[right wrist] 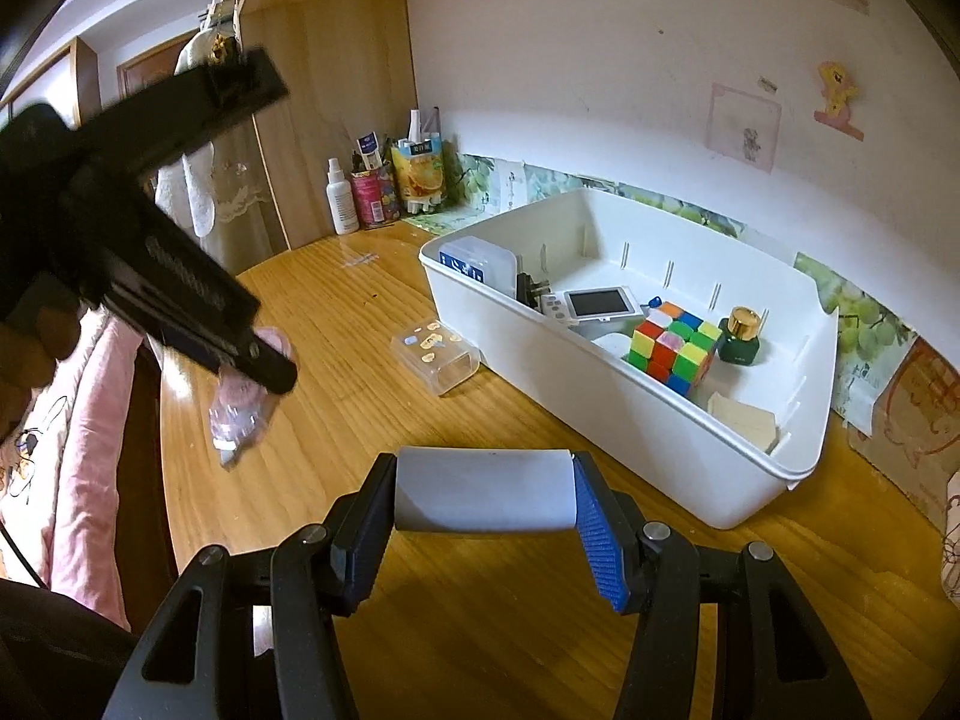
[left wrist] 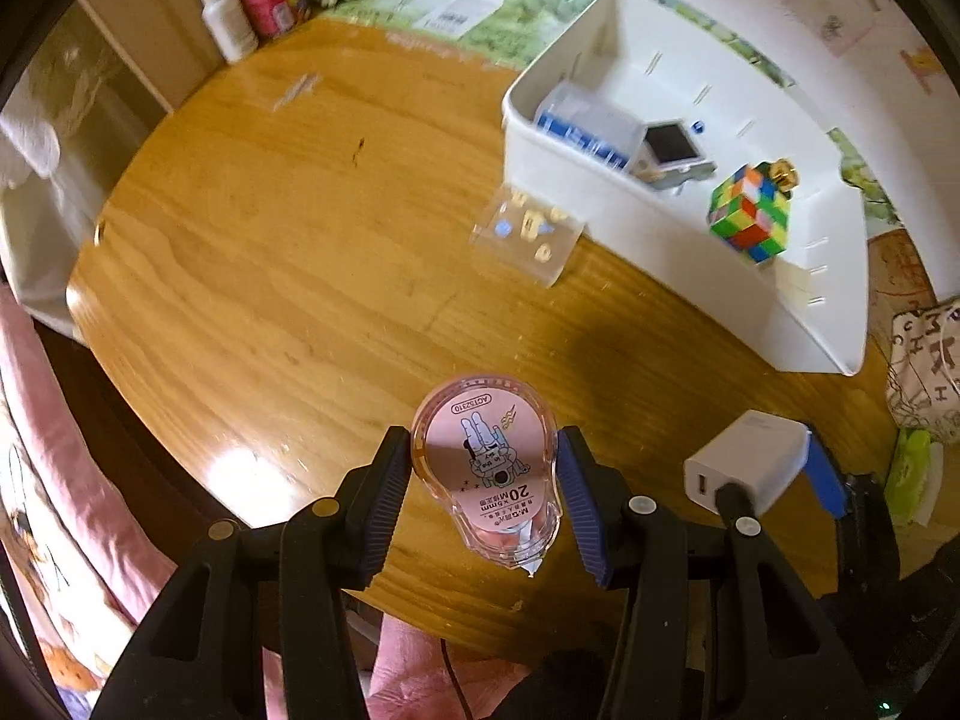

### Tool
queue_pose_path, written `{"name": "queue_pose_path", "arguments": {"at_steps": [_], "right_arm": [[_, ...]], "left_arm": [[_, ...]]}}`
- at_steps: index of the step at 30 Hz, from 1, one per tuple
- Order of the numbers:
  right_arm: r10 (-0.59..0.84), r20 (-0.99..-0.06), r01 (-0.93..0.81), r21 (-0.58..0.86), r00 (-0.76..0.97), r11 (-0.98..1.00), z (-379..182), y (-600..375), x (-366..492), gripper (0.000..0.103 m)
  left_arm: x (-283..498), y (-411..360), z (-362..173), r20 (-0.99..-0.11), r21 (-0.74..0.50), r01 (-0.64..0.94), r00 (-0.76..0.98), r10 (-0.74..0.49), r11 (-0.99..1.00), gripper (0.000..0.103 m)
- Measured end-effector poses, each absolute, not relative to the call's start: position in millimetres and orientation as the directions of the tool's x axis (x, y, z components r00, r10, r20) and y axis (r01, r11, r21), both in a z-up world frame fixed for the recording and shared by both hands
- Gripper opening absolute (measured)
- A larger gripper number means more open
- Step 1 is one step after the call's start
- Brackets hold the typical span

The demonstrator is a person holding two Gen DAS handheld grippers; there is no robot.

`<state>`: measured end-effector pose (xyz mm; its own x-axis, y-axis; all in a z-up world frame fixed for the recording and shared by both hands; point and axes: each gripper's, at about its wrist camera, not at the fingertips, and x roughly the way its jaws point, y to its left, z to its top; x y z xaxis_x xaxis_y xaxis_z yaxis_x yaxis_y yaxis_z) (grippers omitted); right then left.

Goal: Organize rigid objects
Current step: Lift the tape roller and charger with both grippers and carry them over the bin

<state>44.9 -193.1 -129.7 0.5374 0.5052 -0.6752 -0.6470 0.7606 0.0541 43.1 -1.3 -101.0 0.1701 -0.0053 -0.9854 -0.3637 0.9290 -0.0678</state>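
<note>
We hold the pink correction tape (left wrist: 486, 468) in our left gripper (left wrist: 485, 483), with the two pads pressed on its flat sides so it cannot slip. It hangs in the air above the wooden desk (left wrist: 270, 276), tip end toward us, because we point this gripper straight down at the desk. Our right gripper (right wrist: 483, 495) is closed on a white charger block (right wrist: 483, 491), squeezed across its short sides, and that also sits up off the desk. From the left view we see the same charger (left wrist: 747, 462) just to the side of the tape, so both hands are near each other with one thing each. We think both things are carried this way so they can go into the white bin (right wrist: 636, 426), which sits open at the top near the wall. Inside it already lie a color cube (right wrist: 672, 348), a small green bottle with a gold cap (right wrist: 741, 339), a little screen gadget (right wrist: 600, 303) and a blue and clear box (right wrist: 477, 264). A clear box with small bits in it (right wrist: 435, 354) lies on the desk just beside the bin, and it looks not yet put away. The tape looks blurry from the right view, so we cannot read how it is turned there.
</note>
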Motion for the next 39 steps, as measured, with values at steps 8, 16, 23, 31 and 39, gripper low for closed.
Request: {"name": "queue_pose_path", "arguments": {"at_steps": [8, 16, 23, 31, 39], "right_arm": [[0.487, -0.65, -0.611, 0.044, 0.584, 0.791, -116.0, -183.8, 53.7, 0.057], [0.443, -0.623, -0.542, 0.036, 0.645, 0.84, -100.1, -177.5, 71.1, 0.057], [0.388, -0.613, -0.473, 0.026, 0.689, 0.881, -92.9, -174.8, 89.5, 0.057], [0.325, -0.595, -0.395, 0.013, 0.735, 0.918, -86.3, -177.1, 110.4, 0.057], [0.267, -0.577, -0.328, -0.001, 0.772, 0.945, -85.0, -182.8, 135.8, 0.057]], "left_arm": [[75.2, -6.1, -75.5, -0.974, -0.062, -0.264, 0.228, 0.0, 0.963, 0.053], [106.5, -10.3, -58.6, -0.962, -0.061, -0.16, 0.272, -0.015, 0.985, 0.053], [137.4, -13.8, -50.2, -0.953, -0.068, -0.088, 0.302, -0.039, 0.994, 0.053], [171.1, -15.5, -46.6, -0.936, -0.091, -0.046, 0.346, -0.07, 0.995, 0.053], [199.5, -19.0, -55.7, -0.911, -0.132, -0.024, 0.397, -0.112, 0.991, 0.053]]}}
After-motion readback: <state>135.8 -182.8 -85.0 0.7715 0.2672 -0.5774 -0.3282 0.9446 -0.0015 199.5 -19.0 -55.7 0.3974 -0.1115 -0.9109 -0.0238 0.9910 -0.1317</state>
